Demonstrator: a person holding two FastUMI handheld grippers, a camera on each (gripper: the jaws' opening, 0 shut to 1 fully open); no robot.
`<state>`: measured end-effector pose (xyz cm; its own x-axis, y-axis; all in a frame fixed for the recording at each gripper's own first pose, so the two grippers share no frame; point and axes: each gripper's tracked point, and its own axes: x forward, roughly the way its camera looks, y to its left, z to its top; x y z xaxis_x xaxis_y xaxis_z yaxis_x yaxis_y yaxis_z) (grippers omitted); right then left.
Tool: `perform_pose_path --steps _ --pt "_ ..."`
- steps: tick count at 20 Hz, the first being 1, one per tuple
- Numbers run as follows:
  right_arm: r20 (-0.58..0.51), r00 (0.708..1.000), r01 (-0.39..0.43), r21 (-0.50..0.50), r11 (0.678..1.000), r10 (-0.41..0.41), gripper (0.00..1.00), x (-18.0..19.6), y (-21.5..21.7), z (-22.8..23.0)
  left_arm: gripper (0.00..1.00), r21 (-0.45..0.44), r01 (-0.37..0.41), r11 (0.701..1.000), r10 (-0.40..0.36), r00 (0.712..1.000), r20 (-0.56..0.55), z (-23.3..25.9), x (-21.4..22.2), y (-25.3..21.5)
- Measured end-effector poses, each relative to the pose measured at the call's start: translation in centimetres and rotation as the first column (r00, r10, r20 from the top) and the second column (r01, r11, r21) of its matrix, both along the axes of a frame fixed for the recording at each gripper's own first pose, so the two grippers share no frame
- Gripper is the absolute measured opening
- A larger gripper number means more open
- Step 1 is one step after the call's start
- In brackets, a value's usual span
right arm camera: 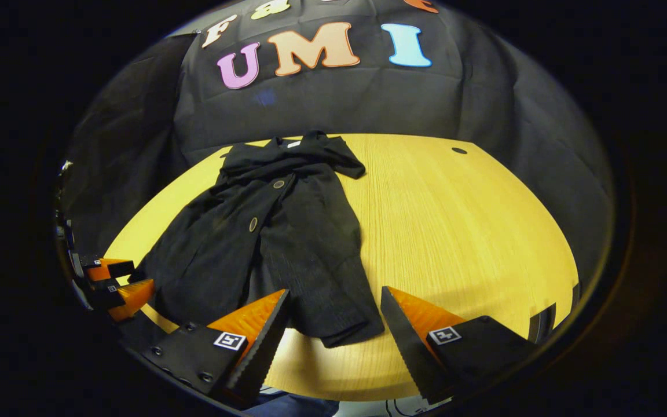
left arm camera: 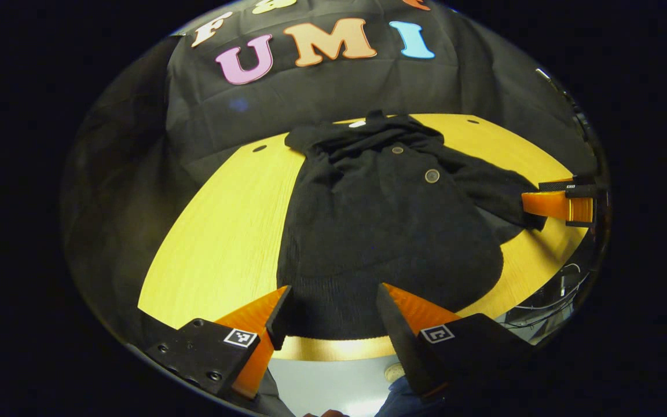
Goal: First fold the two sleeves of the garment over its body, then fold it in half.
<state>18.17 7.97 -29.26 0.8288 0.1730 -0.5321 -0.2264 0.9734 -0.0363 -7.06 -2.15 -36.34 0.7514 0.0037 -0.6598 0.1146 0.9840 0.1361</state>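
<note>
Left gripper (left arm camera: 333,315): lower centre of the left gripper view, jaws spread apart, nothing between them; fingertips hover over the near hem of the garment (left arm camera: 391,231). Seen again at the lower left edge of the right gripper view (right arm camera: 119,278), just beside the garment's outer edge.

Right gripper (right arm camera: 333,315): lower centre of the right gripper view, jaws released and wide, straddling the end of the near sleeve (right arm camera: 333,278) without pressing it. Seen again at the right edge of the left gripper view (left arm camera: 548,205), at the tip of that sleeve; whether it touches the cloth cannot be told there.

Garment: black, buttoned, spread flat on the table (right arm camera: 461,231), collar toward the top of the frame, hem toward the bottom. Two buttons (right arm camera: 278,184) show along its front. Near sleeve lies stretched out alongside the body.

Table: pale wood, rounded edge, with a small dark hole (right arm camera: 459,150) at upper right of the right gripper view.

Backdrop: black cloth wall (right arm camera: 368,98) behind the table.

Obstructions: none over the garment.
</note>
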Motion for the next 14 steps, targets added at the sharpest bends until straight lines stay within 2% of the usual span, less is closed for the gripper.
perform_pose_path --steps 1,2,3,4,9,10,13,14 --pt "-0.008 1.000 -0.005 -0.008 1.000 0.005 0.94 0.1 0.2 -0.3 0.87 -0.004 -0.002 1.000 0.002 1.000 0.004 0.1 -0.1 0.0" --pt "-0.014 1.000 -0.010 -0.017 1.000 0.010 0.94 0.1 0.4 -0.6 0.87 -0.008 -0.003 1.000 0.003 1.000 0.009 0.3 0.0 -0.1" --pt "-0.022 1.000 -0.017 -0.025 1.000 0.017 0.98 0.2 0.5 -1.0 0.87 -0.007 -0.004 1.000 0.004 1.000 -0.002 -0.1 -0.2 0.0" --pt "-0.034 0.999 -0.021 -0.034 0.999 0.020 0.94 0.3 0.6 -1.5 0.87 -0.015 -0.002 1.000 0.002 1.000 0.002 0.0 -0.1 -0.3" --pt "-0.036 0.999 -0.037 -0.044 0.998 0.035 0.92 -0.1 0.8 -1.8 0.83 -0.090 -0.030 0.995 0.032 0.999 0.017 -0.3 -0.2 -0.4" --pt "-0.038 0.999 -0.033 -0.039 0.999 0.032 0.97 -0.1 0.8 -2.0 0.83 -0.109 -0.044 0.993 0.046 0.999 0.015 -0.4 -0.2 -0.5" --pt "-0.051 0.998 -0.035 -0.042 0.999 0.032 0.87 -0.1 1.3 -2.2 0.81 -0.153 -0.069 0.986 0.068 0.998 -0.011 -0.7 -0.5 -0.9" --pt "-0.053 0.998 -0.034 -0.043 0.999 0.032 0.83 -0.2 1.4 -2.1 0.77 -0.156 -0.074 0.985 0.072 0.997 -0.019 -0.7 -0.4 -1.1"
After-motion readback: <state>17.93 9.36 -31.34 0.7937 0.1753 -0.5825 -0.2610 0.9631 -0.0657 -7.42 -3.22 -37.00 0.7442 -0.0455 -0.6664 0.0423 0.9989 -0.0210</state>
